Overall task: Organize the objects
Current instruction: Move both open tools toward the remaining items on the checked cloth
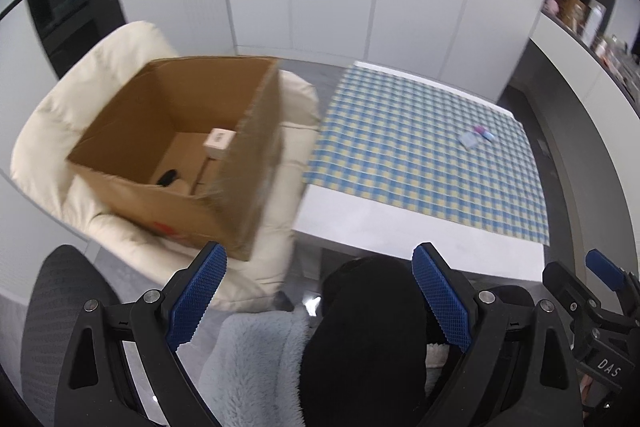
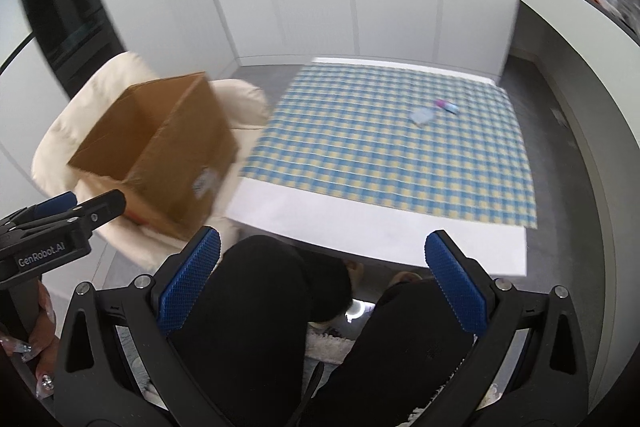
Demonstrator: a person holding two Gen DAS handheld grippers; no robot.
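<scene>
A brown box (image 1: 176,155) sits open on a cream chair (image 1: 60,131), just left of the table (image 1: 360,223). Inside it, a small white carton (image 1: 218,143) rests near the right wall, and something black (image 1: 168,177) lies on the floor of the box; it is too blurry to tell what it is.

On the checked cloth (image 2: 380,155), far from the box, lie a pale blue packet (image 2: 421,115) and a small pink and blue tube (image 2: 447,105), close together. The tube's long side runs left to right, with the pink end on the left.

The left claw (image 1: 318,289) is wide and holds nothing. The right claw (image 2: 322,273) is wide and holds nothing too. Both hang over the person's dark legs (image 2: 256,307).
</scene>
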